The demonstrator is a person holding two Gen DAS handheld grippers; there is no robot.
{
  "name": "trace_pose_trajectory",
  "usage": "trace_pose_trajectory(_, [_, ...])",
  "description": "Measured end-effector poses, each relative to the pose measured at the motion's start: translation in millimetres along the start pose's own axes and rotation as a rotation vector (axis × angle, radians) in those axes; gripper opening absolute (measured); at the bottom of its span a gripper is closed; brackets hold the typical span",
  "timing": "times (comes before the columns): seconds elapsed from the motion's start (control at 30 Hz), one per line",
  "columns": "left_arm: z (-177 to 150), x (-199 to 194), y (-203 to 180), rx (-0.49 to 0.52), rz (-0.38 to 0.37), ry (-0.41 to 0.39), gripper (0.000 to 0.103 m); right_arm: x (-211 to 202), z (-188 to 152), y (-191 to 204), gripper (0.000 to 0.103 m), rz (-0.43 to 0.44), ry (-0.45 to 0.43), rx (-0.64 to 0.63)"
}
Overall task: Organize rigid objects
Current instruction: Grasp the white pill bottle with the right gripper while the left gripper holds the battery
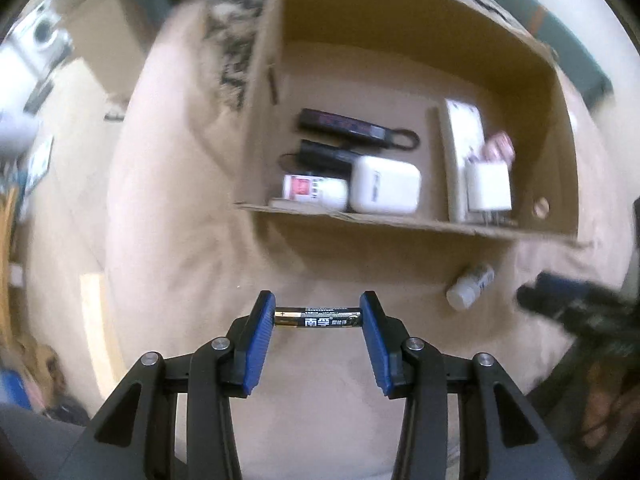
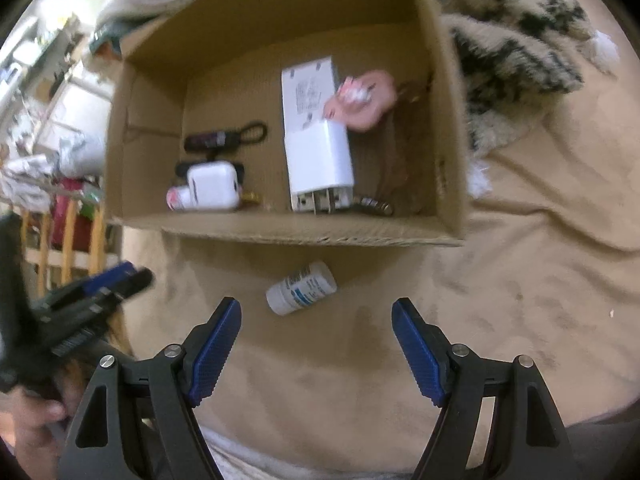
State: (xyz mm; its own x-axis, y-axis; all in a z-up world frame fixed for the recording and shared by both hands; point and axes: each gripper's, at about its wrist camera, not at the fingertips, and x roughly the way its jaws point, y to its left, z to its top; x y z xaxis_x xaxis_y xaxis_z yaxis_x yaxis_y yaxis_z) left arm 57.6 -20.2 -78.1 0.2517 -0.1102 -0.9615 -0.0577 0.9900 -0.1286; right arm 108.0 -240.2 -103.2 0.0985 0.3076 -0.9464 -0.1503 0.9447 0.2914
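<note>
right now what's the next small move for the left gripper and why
Probably carry the battery forward over the cardboard box and release it there. The left gripper already clamps it end to end above the cloth, short of the box's near wall.

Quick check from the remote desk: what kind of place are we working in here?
Probably a home bedroom. The open brown cardboard box sits on a soft beige bedspread, a fuzzy cream and black patterned blanket is bunched beside it, and a light wooden slatted rail shows at the edge.
</note>
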Motion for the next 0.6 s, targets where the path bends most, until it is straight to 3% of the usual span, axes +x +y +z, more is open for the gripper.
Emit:
trace_pose_trajectory(0.17, [6,-18,29,-0.048,-0.007,-0.002,0.04,36,8,33,0.082,-0.108,0.072,-0.18])
trace_pose_trajectory(0.23, [22,-8,27,-0.054,-0.012,-0.004,0.04,44,10,42,0.082,-0.122,0.076,-0.218])
trace_pose_trajectory(0.47, [17,-7,25,-0.067,0.01,-0.017,0.04,60,6,67,0.082,-0.175,0.052,-0.324])
trace_pose_trajectory(0.53, [17,-2,19,-0.06,0.021,-0.028,0.04,59,4,70,0.075,-0.205,0.03,-0.338])
trace_pose_trajectory(0.6, [18,-2,16,-0.043,0.037,-0.045,0.04,59,0,70,0.057,-0.211,0.024,-0.338])
